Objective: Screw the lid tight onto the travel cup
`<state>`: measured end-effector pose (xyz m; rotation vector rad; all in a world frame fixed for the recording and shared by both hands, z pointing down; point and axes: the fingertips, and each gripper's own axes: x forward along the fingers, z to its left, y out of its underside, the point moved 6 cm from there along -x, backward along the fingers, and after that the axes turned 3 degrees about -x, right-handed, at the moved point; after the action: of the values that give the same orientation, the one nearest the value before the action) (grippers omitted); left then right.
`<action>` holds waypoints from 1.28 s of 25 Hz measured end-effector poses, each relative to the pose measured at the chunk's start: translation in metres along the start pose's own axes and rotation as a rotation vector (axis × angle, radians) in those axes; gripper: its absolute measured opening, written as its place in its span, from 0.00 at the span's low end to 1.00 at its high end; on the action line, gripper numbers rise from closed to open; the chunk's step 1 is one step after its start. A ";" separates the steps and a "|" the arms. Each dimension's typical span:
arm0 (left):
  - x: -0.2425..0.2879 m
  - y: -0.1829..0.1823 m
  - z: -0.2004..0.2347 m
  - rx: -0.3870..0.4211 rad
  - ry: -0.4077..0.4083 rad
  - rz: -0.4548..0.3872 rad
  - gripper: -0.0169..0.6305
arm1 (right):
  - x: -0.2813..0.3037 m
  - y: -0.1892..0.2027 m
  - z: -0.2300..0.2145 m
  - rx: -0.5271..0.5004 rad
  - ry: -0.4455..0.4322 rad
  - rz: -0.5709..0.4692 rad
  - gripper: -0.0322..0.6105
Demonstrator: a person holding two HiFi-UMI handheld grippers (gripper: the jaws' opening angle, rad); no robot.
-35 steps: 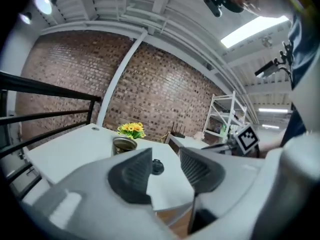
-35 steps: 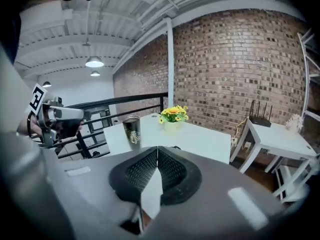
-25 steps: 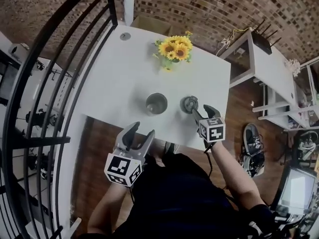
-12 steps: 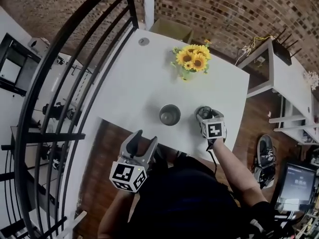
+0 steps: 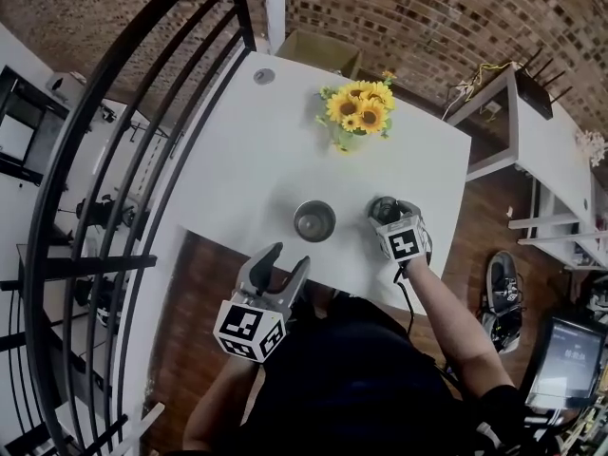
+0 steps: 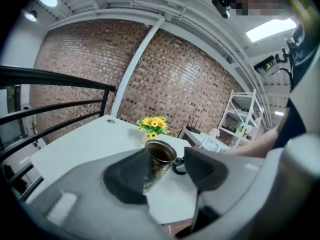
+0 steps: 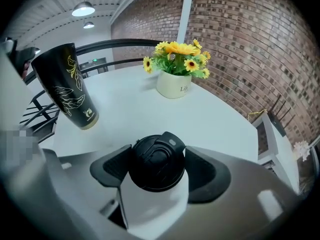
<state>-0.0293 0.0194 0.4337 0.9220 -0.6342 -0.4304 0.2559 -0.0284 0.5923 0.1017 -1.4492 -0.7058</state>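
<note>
On the white tabletop, the head view gives only the open mouth of the travel cup; the right gripper view adds its dark wall with pale leaf drawings; that view also shows the black lid, lying flat just right of the cup, between the pads of the right tongs, whose jaws have just been opening and stand wide about it; the left tongs hang half spread and empty off the near edge, the cup ahead of them; sunflowers stand behind.
</note>
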 end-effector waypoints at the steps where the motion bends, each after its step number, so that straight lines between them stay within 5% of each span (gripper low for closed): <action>1: 0.001 0.000 0.000 0.000 0.002 0.000 0.37 | 0.001 0.001 -0.001 -0.008 -0.011 -0.006 0.58; 5: 0.002 0.002 0.000 -0.005 -0.003 0.000 0.37 | 0.005 0.005 -0.006 -0.008 -0.036 -0.036 0.59; 10: -0.004 0.003 0.002 -0.016 -0.018 -0.003 0.36 | 0.003 0.009 -0.010 0.111 -0.115 -0.065 0.58; 17: -0.005 0.008 0.001 -0.025 -0.026 0.000 0.36 | -0.004 0.001 -0.007 0.042 -0.141 -0.073 0.57; 24: 0.001 0.011 0.006 0.005 -0.033 0.002 0.36 | -0.038 -0.024 -0.012 0.060 -0.249 -0.203 0.57; 29: 0.011 0.021 0.016 0.103 -0.017 0.047 0.36 | -0.099 -0.078 0.006 -0.055 -0.420 -0.323 0.57; 32: 0.023 0.027 0.019 0.191 0.010 0.091 0.46 | -0.135 -0.116 0.026 -0.201 -0.514 -0.362 0.57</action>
<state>-0.0231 0.0094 0.4723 1.0714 -0.7135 -0.2872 0.1939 -0.0449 0.4246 0.0261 -1.8608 -1.2349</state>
